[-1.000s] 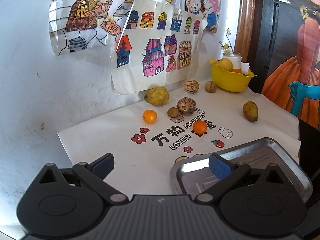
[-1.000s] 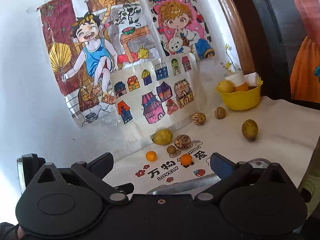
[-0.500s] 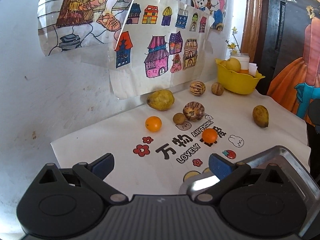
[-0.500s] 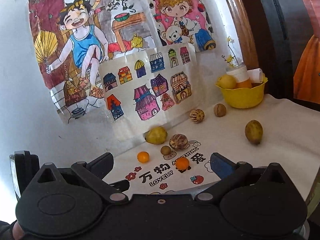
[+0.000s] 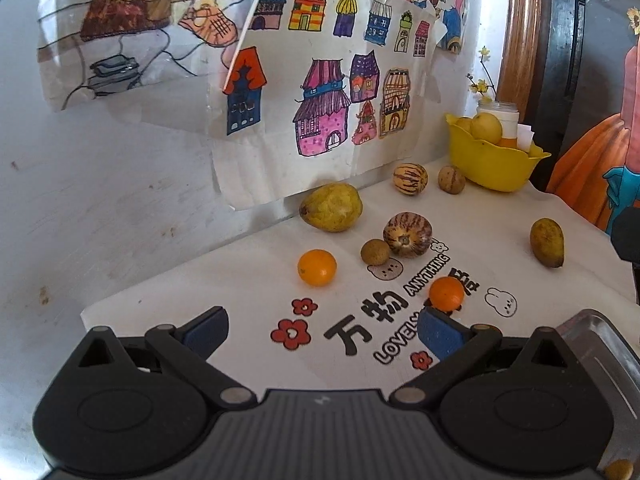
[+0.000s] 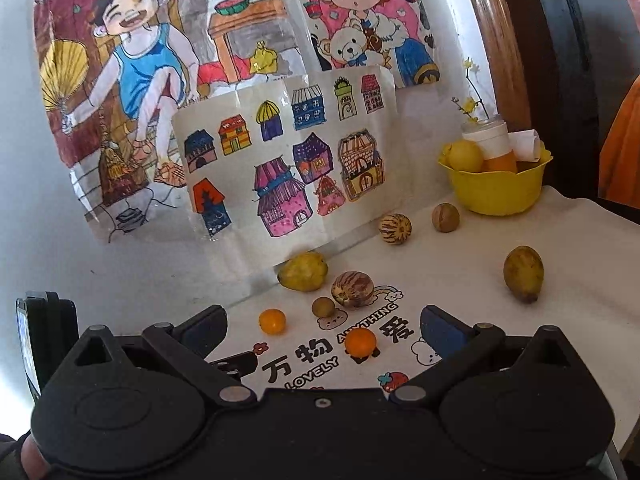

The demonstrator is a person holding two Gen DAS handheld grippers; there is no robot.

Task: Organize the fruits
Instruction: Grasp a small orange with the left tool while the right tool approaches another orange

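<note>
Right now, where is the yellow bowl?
The yellow bowl sits at the table's far right corner in both views, just right of a small brown round fruit.

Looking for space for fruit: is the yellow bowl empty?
Not empty. The yellow bowl already holds a yellow fruit and a white-capped bottle.

The metal tray (image 5: 600,344) is mostly hidden behind the left gripper (image 5: 322,330), and the yellow bowl (image 6: 496,190) conceals its contents' lower parts.

Both the left gripper (image 5: 322,330) and right gripper (image 6: 322,330) are black plastic with blue finger pads, silver pivot screws
</note>
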